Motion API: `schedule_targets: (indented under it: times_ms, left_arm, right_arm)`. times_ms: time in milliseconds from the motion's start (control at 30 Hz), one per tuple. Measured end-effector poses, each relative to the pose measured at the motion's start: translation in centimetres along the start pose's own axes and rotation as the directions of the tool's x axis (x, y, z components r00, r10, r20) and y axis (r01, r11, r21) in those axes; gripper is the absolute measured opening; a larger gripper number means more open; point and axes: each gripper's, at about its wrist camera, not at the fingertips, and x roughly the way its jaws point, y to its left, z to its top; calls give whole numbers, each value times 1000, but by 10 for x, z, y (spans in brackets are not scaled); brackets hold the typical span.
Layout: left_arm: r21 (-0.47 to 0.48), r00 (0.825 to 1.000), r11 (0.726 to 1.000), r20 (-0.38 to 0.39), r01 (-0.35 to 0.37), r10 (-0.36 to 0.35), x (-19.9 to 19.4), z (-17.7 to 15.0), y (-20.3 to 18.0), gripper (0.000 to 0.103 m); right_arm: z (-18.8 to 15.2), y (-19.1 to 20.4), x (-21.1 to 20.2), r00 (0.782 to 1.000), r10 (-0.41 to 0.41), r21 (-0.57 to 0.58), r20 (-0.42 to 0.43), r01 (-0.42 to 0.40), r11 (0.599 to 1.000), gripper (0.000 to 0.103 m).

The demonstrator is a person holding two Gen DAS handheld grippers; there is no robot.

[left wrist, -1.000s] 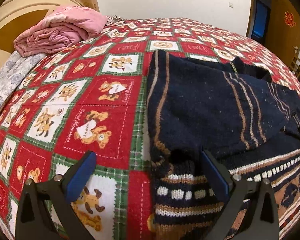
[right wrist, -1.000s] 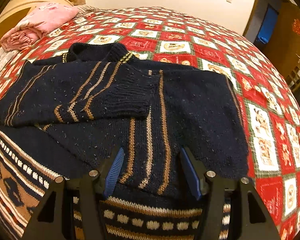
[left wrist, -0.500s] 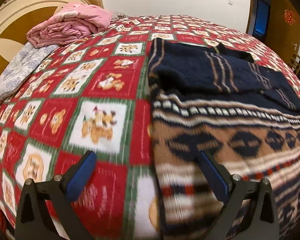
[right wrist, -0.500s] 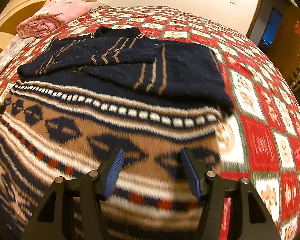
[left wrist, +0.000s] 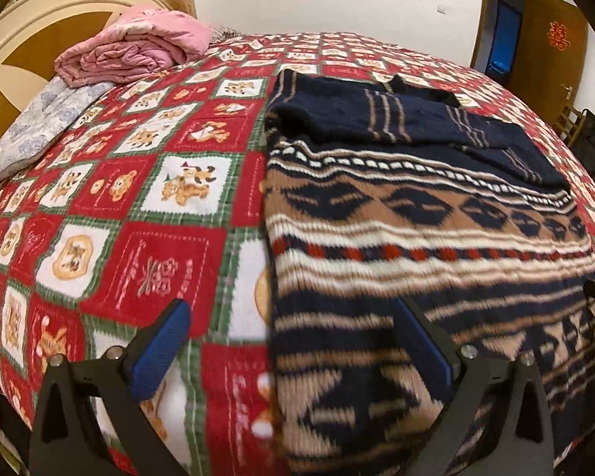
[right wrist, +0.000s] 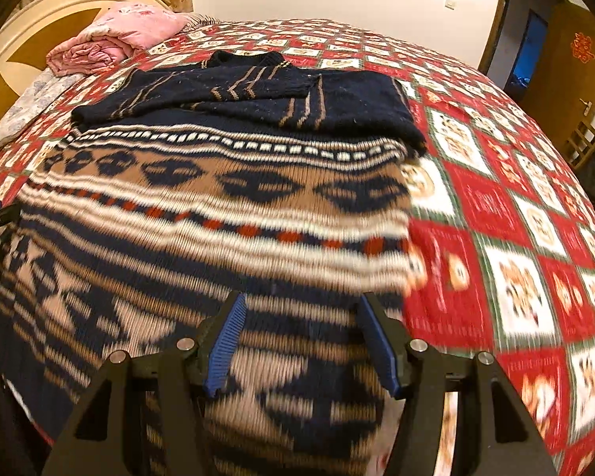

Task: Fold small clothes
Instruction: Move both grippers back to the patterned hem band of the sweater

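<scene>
Home bedroom, bed point(left wrist: 146, 182) under red patchwork blanket, curved wooden headboard point(left wrist: 23, 59), folded pink quilt point(left wrist: 131, 51), wooden door point(right wrist: 567, 75)

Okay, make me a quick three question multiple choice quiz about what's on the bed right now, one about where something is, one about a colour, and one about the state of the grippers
1. Where does the folded pink blanket lie?
A. By the headboard, far left of the bed
B. On top of the sweater
C. On the floor by the door

2. What colour are the pads on the gripper fingers?
A. Red
B. Blue
C. White

3. What state are the left gripper and right gripper in?
A. Both shut on the sweater
B. Left shut, right open
C. Both open, holding nothing

Answers:
1. A, the pink bundle sits at the far left next to the curved headboard, apart from the sweater.
2. B, ribbed blue pads line the black fingers in both wrist views.
3. C, each pair of fingers stands wide apart, with the knit pattern showing in the gap and nothing pinched.
</scene>
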Motion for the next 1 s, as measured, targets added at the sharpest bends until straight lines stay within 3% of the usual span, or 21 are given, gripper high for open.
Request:
schedule_targets:
  times_ms: [533, 1000]
  left_arm:
    - [24, 999, 999, 19, 32, -33, -45, -45, -13, 103]
    - [34, 999, 998, -31, 46, -45, -54, -84, -21, 103]
  right_arm:
    - [-57, -1, -39, 999, 8, 58, 31, -10, 998, 60]
    - [-94, -13, -53, 999, 35, 118, 26, -38, 992, 60]
